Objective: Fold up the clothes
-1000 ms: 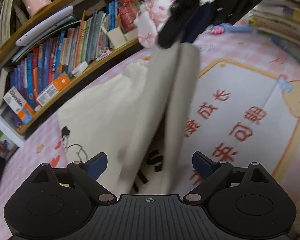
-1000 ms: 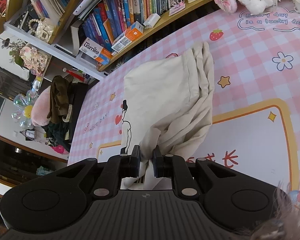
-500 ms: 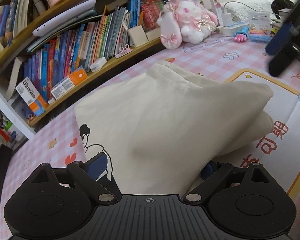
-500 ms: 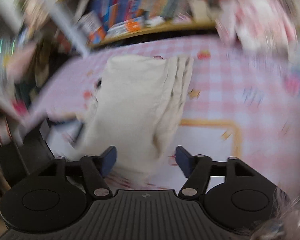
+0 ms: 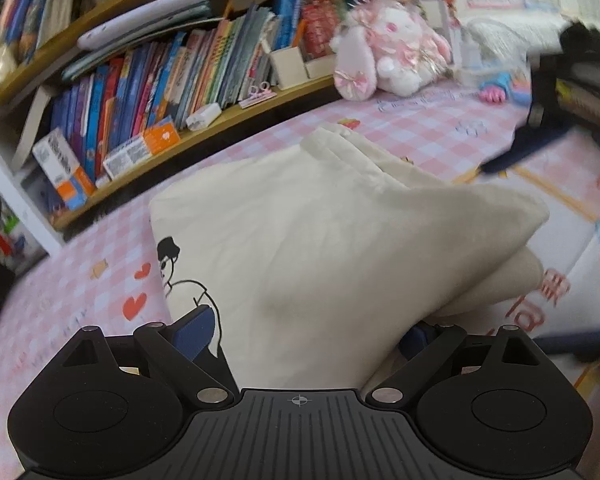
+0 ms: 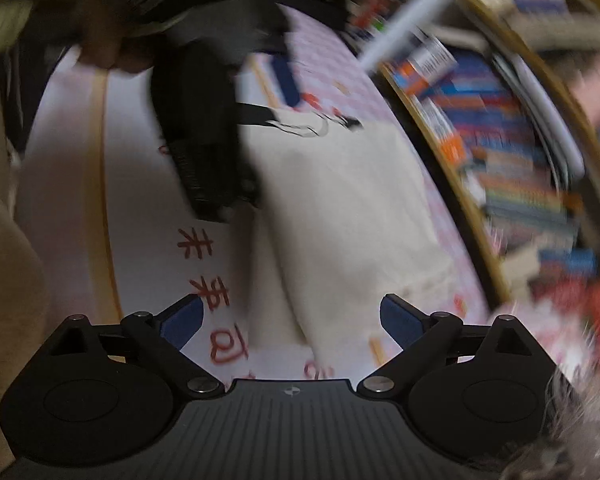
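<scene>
Presently the left gripper sits at the lower centre of its view with fingers spread wide; cream cloth lies between them but neither blue pad presses it, so it is released, not grasping. The right gripper is likewise spread at the bottom of its view, nothing between its fingers, hovering above the cloth's near edge; that view is badly blurred.

The shirt fills the centre of the left view, a cream garment folded over itself on the pink checked mat. Its upper layer ends in a puffed, rounded corner at the right of the frame, and a second roll of cloth shows beneath it. A black figure print shows at the left edge of the shirt. In the right view the shirt runs up the centre, with the left tool's dark body over its upper left part.

Judgement: the fold is laid but not flat. To do this step well, the raised corner wants pressing down and outward, edges drawn level with the layer below before any further fold. Grips should be taken at corners, not mid-panel, lest layers slide.

Behind, upper frame: a bookshelf and a plush, both well apart from the work
</scene>
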The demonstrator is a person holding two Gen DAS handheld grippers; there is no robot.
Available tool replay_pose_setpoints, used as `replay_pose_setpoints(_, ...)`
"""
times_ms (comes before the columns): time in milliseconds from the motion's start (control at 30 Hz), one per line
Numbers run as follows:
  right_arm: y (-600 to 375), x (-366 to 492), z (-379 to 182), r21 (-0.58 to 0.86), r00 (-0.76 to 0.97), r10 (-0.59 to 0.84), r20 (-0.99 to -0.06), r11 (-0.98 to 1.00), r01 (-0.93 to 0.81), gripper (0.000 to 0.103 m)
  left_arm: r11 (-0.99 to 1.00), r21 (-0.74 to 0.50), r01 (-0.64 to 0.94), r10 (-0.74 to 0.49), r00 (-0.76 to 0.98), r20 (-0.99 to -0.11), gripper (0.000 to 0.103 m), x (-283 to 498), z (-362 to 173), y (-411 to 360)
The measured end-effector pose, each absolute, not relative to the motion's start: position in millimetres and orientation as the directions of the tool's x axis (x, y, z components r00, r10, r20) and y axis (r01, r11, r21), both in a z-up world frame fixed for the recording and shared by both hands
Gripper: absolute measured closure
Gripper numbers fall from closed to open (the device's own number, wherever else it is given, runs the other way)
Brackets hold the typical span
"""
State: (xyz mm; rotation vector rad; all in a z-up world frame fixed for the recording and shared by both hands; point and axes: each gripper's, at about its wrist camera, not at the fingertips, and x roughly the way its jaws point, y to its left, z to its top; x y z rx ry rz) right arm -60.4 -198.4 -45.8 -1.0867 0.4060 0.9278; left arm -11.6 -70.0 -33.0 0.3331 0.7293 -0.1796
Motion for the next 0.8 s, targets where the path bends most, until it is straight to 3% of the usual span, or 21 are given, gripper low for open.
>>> replay_pose_setpoints(67,-188.2,-62.4,-57.9,-0.636,0.623,0.426,-0.656,0.133,-0.76,0.01,0.946,0.196,0.258,-0.058,0.731,-0.68,0.009,-12.4,-31.4,-64.9)
replay_pose_setpoints(100,-183.9,-61.1,-63.6,-0.666,0.652,0.408,-0.639,0.13,-0.735,0.021,0.945,0.2,0.26,-0.058,0.733,-0.678,0.009,-15.3,-32.5,-64.7)
replay_pose_setpoints(133,-180.6,-58.9,-67.4,-0.695,0.68,0.387,-0.622,0.127,-0.708,0.05,0.94,0.213,0.267,-0.057,0.736,-0.674,0.009,-19.1,-34.2,-65.4)
replay_pose_setpoints(200,-176.6,-52.7,-68.4,-0.731,0.719,0.351,-0.599,0.127,-0.671,0.075,0.927,0.244,0.285,-0.054,0.745,-0.665,0.009,-27.3,-37.5,-67.6)
replay_pose_setpoints(400,-178.2,-31.6,-30.4,-0.65,0.69,0.38,-0.615,0.252,-0.717,0.081,0.837,0.399,0.374,-0.033,0.762,-0.646,0.012,-58.4,-54.4,-81.5)
replay_pose_setpoints(467,-176.9,-29.4,-24.4,-0.649,0.695,0.382,-0.609,0.263,-0.714,0.081,0.811,0.441,0.384,-0.006,0.76,-0.65,0.018,-62.8,-61.5,-83.4)
replay_pose_setpoints(633,-175.0,-25.6,-15.3,-0.633,0.69,0.391,-0.61,0.284,-0.72,0.082,0.768,0.544,0.338,0.093,0.782,-0.617,0.045,-60.9,-71.9,-80.3)
replay_pose_setpoints(800,-179.1,-21.0,-9.6,-0.616,0.687,0.387,-0.615,0.308,-0.725,0.082,0.747,0.596,0.295,0.151,0.797,-0.584,0.048,-54.6,-74.9,-67.5)
